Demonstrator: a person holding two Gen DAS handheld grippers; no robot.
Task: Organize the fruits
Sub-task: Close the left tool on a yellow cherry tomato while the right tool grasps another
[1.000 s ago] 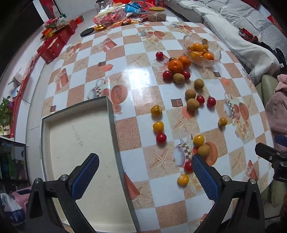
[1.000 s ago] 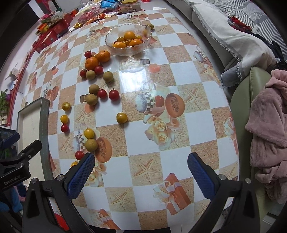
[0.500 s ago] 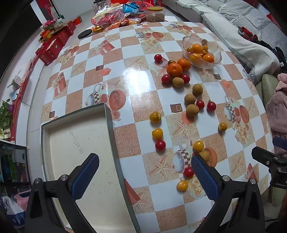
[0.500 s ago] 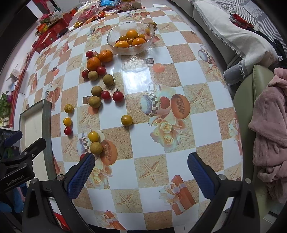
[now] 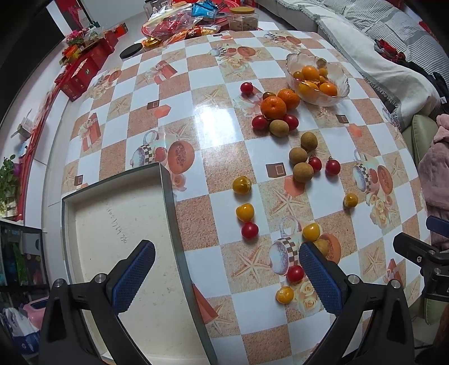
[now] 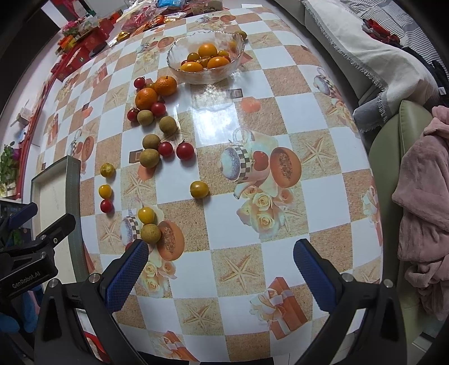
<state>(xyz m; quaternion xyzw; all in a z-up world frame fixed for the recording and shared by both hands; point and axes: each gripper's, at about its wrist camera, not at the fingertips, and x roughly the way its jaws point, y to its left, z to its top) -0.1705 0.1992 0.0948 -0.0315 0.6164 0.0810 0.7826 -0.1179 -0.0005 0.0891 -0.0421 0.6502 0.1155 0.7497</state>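
Nearest, the left gripper (image 5: 226, 269) and right gripper (image 6: 217, 269) hang spread wide with nothing between the fingers. The tray (image 5: 165, 179) beside them holds no fruit. Beyond, cherry tomatoes (image 5: 249, 230), longans (image 5: 303, 171) and oranges (image 5: 273, 107) lie scattered on the table (image 6: 280, 118); only the far glass bowl (image 6: 179, 67) holds fruit, so sorting looks barely begun.

A tray (image 5: 118, 224) lies at the worktop's (image 5: 219, 126) near left edge. A bowl (image 6: 206, 74) holding fruit stands toward the far right edge, with two mandarins (image 6: 155, 92) just beside it on its near left. From there loose small fruit (image 6: 151, 157) trails toward the near edge, between tray and worktop middle. Packets and boxes (image 5: 179, 25) crowd the far edge.
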